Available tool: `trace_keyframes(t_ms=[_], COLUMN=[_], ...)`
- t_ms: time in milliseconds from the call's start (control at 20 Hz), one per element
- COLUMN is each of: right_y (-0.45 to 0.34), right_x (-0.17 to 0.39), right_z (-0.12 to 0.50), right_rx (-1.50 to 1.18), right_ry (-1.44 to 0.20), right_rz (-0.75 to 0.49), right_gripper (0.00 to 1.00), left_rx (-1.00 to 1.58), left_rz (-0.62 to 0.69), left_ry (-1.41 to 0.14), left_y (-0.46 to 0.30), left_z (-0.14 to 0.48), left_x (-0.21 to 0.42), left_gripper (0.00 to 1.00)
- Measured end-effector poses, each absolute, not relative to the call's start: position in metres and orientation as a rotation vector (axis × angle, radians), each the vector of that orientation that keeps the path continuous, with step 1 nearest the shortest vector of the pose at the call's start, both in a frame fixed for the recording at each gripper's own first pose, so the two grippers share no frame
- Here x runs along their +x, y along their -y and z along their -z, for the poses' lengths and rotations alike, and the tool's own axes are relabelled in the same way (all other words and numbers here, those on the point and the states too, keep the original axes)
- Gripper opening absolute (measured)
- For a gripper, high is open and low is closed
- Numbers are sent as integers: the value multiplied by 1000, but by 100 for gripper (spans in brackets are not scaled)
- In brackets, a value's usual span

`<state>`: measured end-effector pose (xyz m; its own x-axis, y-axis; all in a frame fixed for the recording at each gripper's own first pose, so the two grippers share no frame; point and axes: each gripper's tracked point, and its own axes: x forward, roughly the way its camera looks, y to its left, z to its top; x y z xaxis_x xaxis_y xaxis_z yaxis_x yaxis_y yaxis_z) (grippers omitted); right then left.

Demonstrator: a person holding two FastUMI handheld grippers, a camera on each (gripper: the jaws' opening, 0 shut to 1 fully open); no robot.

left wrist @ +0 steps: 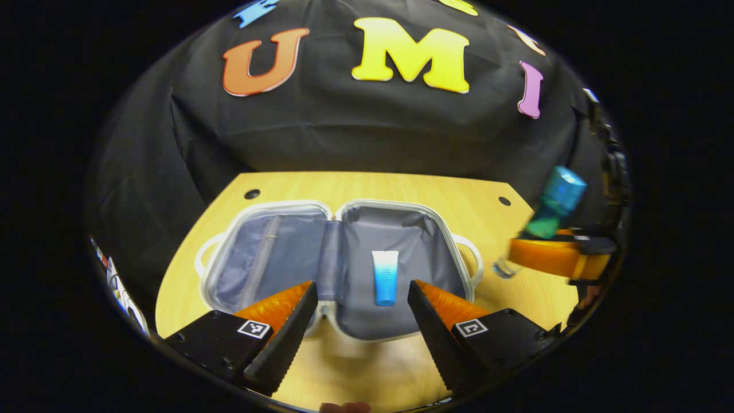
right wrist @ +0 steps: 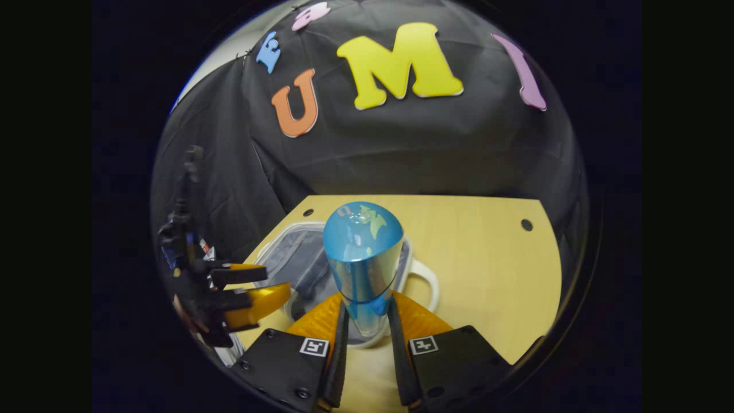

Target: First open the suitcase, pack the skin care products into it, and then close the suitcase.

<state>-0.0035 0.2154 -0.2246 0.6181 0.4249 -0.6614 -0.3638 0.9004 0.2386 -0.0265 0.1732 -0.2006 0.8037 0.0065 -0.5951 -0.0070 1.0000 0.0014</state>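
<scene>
Black cloth backs a yellow wooden table [left wrist: 367, 189], and on it the suitcase [left wrist: 338, 261] lies wide open, both grey-lined halves flat, a white handle at each outer side. From the left gripper view, a small blue-and-white tube [left wrist: 385, 277] lies in the half on that view's right, near the hinge. The left gripper [left wrist: 362, 310] hovers over the near edge of the case with its fingers spread wide and nothing between them. At the right of that view the right gripper [left wrist: 559, 255] is held above the table beside the case, carrying a blue bottle [left wrist: 553, 203] tilted with its cap uppermost. In the right gripper view, the right gripper [right wrist: 366, 321] has both fingers pressed on the lower body of that bottle [right wrist: 362, 258], whose rounded blue cap points away from the camera. Behind the bottle lie the case [right wrist: 298, 258] and one handle. The left gripper [right wrist: 246, 292] shows at the left, fingers apart.
</scene>
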Motion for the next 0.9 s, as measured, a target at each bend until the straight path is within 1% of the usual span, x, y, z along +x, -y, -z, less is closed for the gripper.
trace_keyframes(t_ms=[150, 250, 300, 350, 400, 600, 900], right_y=[-256, -267, -270, -272, -274, -271, -266], right_x=[4, 4, 5, 4, 6, 18, 27], right_z=[276, 315, 328, 339, 349, 362, 381], right_rx=[89, 79, 94, 104, 110, 130, 161], right_ry=[-899, -977, -1009, -1034, -1054, -1083, -1163], right_rz=[-418, -366, -335, -309, -284, -209, -105], right_gripper=[34, 34, 31, 34, 34, 34, 34], left_rx=[-39, -93, -124, -152, -168, -187, -223], left_rz=[-28, -44, -49, -57, -65, -86, -85], left_ry=[-598, -625, -636, -641, -646, -641, -608], left_y=[-206, -224, -230, -238, -244, -266, -274], left_z=[194, 207, 211, 214, 214, 214, 203], left_x=[-59, -78, -88, -95, -101, -109, -103], left_gripper=[100, 100, 100, 100, 100, 100, 100])
